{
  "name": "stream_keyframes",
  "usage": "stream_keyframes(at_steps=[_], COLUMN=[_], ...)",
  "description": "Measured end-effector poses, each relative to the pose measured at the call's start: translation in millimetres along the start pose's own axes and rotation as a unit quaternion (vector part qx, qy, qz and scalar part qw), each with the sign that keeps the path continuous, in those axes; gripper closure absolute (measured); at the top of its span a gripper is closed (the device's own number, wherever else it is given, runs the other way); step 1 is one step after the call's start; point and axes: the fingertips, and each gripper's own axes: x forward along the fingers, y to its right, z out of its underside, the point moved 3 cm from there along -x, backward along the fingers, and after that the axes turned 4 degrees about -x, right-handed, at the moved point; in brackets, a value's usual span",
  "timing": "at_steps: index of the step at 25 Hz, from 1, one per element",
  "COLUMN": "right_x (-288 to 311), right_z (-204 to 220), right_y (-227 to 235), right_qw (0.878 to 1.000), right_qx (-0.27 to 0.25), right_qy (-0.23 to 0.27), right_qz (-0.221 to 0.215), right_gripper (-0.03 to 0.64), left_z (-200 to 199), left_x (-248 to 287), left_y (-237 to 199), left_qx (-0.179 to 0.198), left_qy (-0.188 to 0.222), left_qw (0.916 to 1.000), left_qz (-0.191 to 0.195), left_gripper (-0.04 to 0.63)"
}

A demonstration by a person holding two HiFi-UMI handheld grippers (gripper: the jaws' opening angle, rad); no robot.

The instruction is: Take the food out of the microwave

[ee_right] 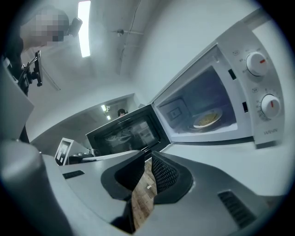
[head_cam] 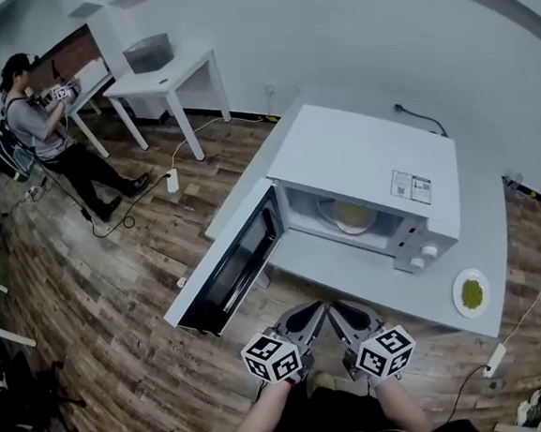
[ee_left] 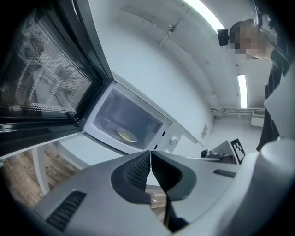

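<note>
One food plate (head_cam: pixel 353 217) inside open microwave (head_cam: pixel 369 159)

Head view looks steeply down, gripper views level, all share microwave (head_cam: pixel 370 169)

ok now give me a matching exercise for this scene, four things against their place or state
1. microwave door
2. plate of yellow food
3. plate of green food
4. left gripper

a. fingers shut, nothing between them
b. on the table, outside the microwave
c. swung wide open
d. inside the microwave

Pairs: 1-c, 2-d, 3-b, 4-a
</note>
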Motion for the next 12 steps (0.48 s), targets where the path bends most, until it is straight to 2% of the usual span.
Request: stream_keyframes(at_steps=[12], right_x=[36], right_z=[-14], right_y=[45], right_qw=[0.996], right_qx=[0.048], right_qy=[0.025], right_qz=[0.075], right_gripper=[0.555], left_z=[-21], left_x=[49], left_y=[-37], left_qx=[0.002], left_qy=[-0.045], left_qw=[0.998], left_qz=[0.044], left_gripper=[0.581])
